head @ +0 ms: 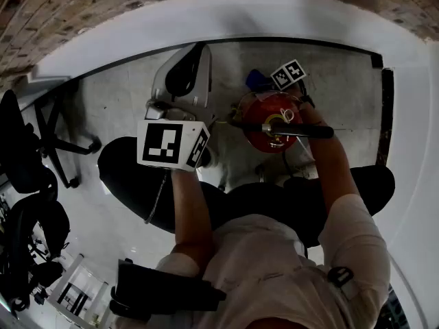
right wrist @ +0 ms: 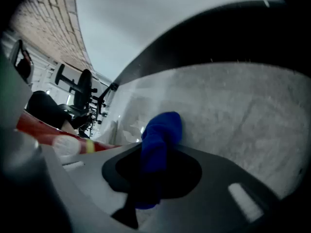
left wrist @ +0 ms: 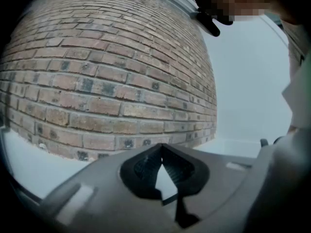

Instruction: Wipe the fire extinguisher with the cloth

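The red fire extinguisher [head: 269, 117] stands on the grey floor in front of the person, its black handle [head: 305, 131] pointing right. My right gripper [head: 262, 82] sits just behind its top, shut on a blue cloth [head: 256, 80]. In the right gripper view the cloth [right wrist: 158, 142] hangs bunched between the jaws, and the red body [right wrist: 46, 131] lies at the left. Whether the cloth touches the extinguisher I cannot tell. My left gripper [head: 197, 52] is raised to the left of the extinguisher. Its fingertips [left wrist: 161, 148] meet with nothing between them, facing the brick wall [left wrist: 107, 81].
Black office chairs [head: 31, 163] stand at the left. A white curved wall [head: 274, 16] rims the floor, with brick [head: 82, 5] beyond it. A dark strip [head: 386, 115] runs down the right side. The person's knees [head: 137, 184] flank the extinguisher.
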Demonstrator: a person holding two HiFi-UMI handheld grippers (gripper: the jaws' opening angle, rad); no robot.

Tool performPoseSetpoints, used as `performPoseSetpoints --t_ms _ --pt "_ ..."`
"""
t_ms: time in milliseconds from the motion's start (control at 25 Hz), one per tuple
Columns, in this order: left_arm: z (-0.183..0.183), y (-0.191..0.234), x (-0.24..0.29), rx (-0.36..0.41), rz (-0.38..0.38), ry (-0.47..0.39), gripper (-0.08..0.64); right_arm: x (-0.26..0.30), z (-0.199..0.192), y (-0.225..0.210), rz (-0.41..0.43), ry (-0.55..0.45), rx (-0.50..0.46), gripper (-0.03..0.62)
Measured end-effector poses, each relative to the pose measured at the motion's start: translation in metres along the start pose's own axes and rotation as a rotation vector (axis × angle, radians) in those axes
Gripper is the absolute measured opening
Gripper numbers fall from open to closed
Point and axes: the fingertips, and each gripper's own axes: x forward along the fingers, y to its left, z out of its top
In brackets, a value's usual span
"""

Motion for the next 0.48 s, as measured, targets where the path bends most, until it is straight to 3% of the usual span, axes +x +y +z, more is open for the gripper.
performPoseSetpoints --t_ms 160,240,320,480 --pt "0.012 -0.002 -0.002 -0.017 -0.016 -0.037 0.001 -0.088 0.074 0.071 0.192 -0.180 -0.039 0.080" --pt "0.018 -0.002 -0.005 -0.027 -0.021 -0.055 0.000 -0.143 0.110 0.124 0.309 -0.244 -0.121 0.080" --pt "0.025 -0.002 -0.008 -0.030 -0.023 -0.070 0.002 -0.193 0.129 0.190 0.459 -0.228 -0.258 0.081" --pt "0.036 0.006 -0.014 -0.031 -0.008 -0.096 0.001 -0.262 0.123 0.313 0.749 -0.082 -0.581 0.081"
